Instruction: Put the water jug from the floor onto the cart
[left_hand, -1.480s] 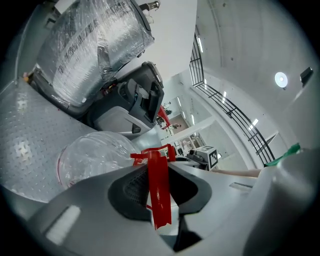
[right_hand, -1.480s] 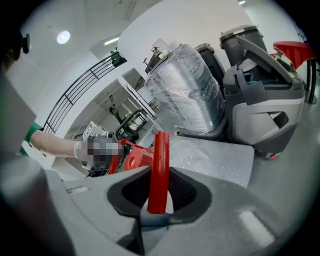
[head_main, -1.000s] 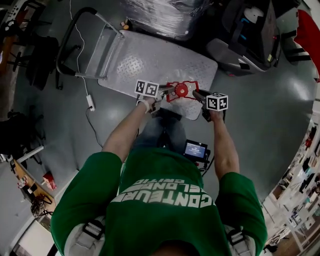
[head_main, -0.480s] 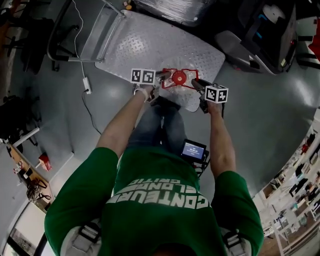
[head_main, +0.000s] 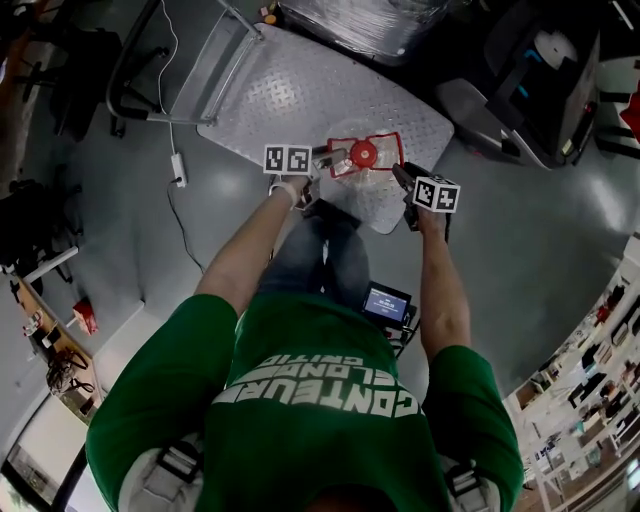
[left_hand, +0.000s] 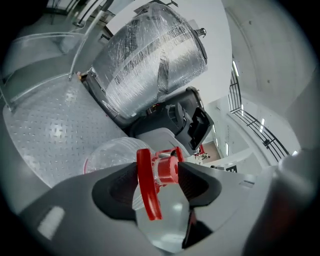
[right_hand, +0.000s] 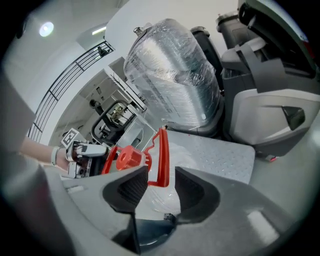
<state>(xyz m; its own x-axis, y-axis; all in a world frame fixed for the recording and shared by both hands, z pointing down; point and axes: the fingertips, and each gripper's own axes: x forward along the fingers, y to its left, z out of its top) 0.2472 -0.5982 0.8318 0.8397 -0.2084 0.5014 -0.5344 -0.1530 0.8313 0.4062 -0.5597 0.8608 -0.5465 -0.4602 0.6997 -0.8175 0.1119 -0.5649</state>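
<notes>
- The water jug (head_main: 360, 168) stood upright on the cart (head_main: 285, 95), on the near right part of its studded metal deck, clear of the grey floor (head_main: 540, 230).
- The jug was clear plastic, with a red cap (head_main: 364, 153) and a red carrying handle (right_hand: 161, 155) arching over the neck.
- The left gripper (left_hand: 160, 186) was at the jug's left side. Its jaws had just been opening and stood wide apart, with a strip of the red handle and the cap between them. The pads did not clamp either one.
- The right gripper (right_hand: 162, 189) was at the jug's right side, its jaws likewise just opened. The other side of the handle stood between them, with a gap on each side, so nothing was held.
- The two grippers faced each other across the jug's top, each just beside it.
- At the cart's far edge stood a large drum (left_hand: 150, 60) wrapped in clear film.
- The cart's push bar (head_main: 135, 70) rose at the far left, and a white cable (head_main: 176, 150) lay on the floor near it.
</notes>
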